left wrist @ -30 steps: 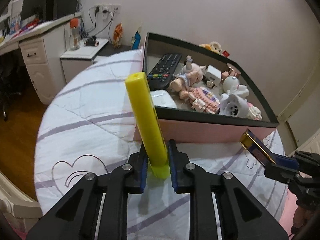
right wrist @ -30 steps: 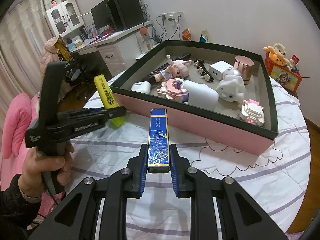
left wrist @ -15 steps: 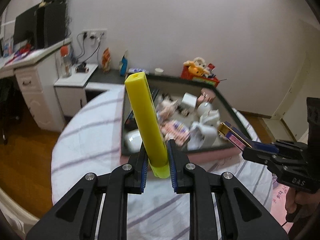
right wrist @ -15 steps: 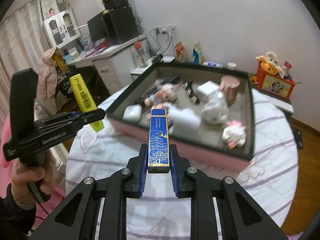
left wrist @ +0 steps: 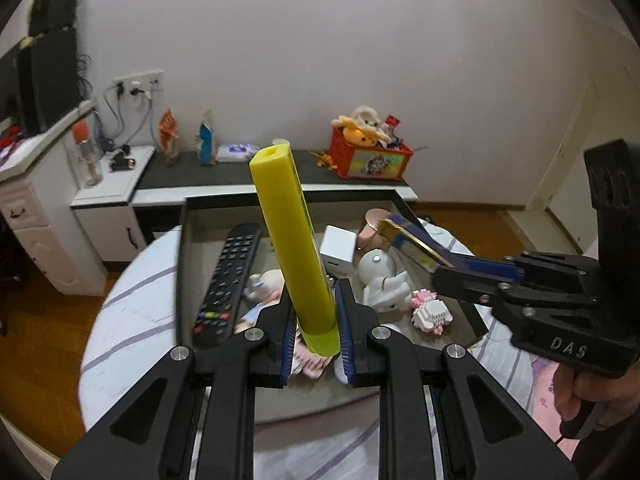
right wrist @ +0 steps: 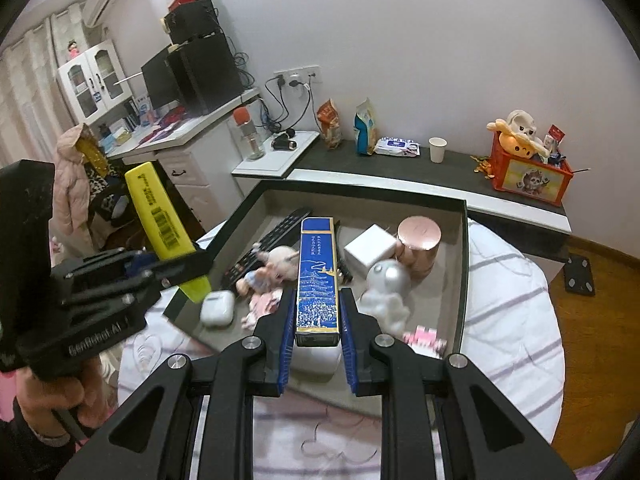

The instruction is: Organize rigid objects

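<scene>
Yellow plastic identifies the highlighter (left wrist: 294,240), which is clamped near its lower end between the blue pads of the left gripper (left wrist: 316,320) and stands nearly upright, so that most of its length projects clear of the jaws. A blue printed box (right wrist: 318,276), long and slim, is clamped in the same manner by the right gripper (right wrist: 318,332), with its length lying along the fingers. Both items are gripped low, apparently so that the free end can be lowered first into the tray (right wrist: 464,264). The 2 grippers are held above the near edge of this dark-rimmed tray, which rests on a round table under a striped cloth (right wrist: 516,320). The tray is already occupied by a remote control (left wrist: 226,284), a white earbud case (right wrist: 217,308), a white cube (right wrist: 370,246), a pink cylinder (right wrist: 418,240) and several small figurines. Free floor remains chiefly along the far wall and the right side, so placement there is judged most practical. Neither item is yet inside the tray, and the deposit step is judged to be pending. Contact with the figurines is the main risk during lowering.
</scene>
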Tool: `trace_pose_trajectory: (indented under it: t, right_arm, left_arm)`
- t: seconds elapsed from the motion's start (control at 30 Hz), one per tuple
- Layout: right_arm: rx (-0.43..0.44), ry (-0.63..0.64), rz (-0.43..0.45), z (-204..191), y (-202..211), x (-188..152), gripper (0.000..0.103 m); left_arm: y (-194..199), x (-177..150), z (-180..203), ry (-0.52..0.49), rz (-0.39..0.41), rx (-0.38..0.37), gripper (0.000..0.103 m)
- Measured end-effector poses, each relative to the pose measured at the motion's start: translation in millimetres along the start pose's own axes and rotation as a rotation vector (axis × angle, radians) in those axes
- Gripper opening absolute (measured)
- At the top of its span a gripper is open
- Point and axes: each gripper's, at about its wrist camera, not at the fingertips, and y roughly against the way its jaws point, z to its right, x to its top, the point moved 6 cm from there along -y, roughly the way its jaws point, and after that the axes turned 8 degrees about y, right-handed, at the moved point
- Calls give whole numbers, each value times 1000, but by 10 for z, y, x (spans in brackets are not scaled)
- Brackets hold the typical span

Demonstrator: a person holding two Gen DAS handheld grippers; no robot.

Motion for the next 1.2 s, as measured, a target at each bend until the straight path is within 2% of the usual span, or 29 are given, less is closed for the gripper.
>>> trace_pose_trajectory:
  t: [0.23,0.43,0.47,0.5,0.53,0.57,0.6,0.63,0.7,0.73,0.77,0.8,0.9,0.97,1.0,1.2]
  right_arm:
    - [-7,-32,-60,133,-364,29,21]
    - [-24,-35,-97,197,-593,-16,21]
    - [-25,-36,-98,207,-607,-18,22]
    - [-23,-36,-99,206,-618,-20,23]
    - [-21,-35,-94,201,-615,-13,28]
    - [-24,-36,-88,203,-602,-8,42]
    - [-27,-37,-80,204,-584,3,48]
    - [-38,-41,-73,214,-552,10,50]
    - [-44,-54,-65,240,-504,14,61]
    - [-54,-64,-58,271,-465,12,70]
    - [-62,-73,-50,291,-422,5,80]
    - [-67,-82,-41,299,-384,-1,83]
    - [-52,-104,-21,273,-236,-42,85]
    - [-66,-110,-14,233,-125,-77,100]
    - [-65,-114,-3,204,-56,-91,103]
    - [12,-196,68,-17,408,-175,103]
  left_arm:
    - [-404,34,-22,2,-69,6,18]
    - [-558,-2,-117,5,-95,41,19]
    - [-564,1,-129,5,-95,47,21]
    - [-567,5,-137,6,-94,51,30]
    - [-561,9,-149,8,-92,56,37]
    - [-552,13,-160,8,-87,65,56]
    - [-532,21,-179,12,-76,80,65]
    - [-499,34,-208,17,-65,94,68]
    - [-448,37,-256,30,-62,101,84]
    - [-391,34,-288,39,-53,112,89]
    - [-348,40,-307,43,-44,115,98]
    - [-304,43,-323,44,-37,119,103]
    - [-139,26,-317,29,-17,143,103]
    - [3,-11,-300,22,-3,177,103]
    - [62,-21,-299,18,3,188,103]
    - [587,-188,-236,29,48,202,103]
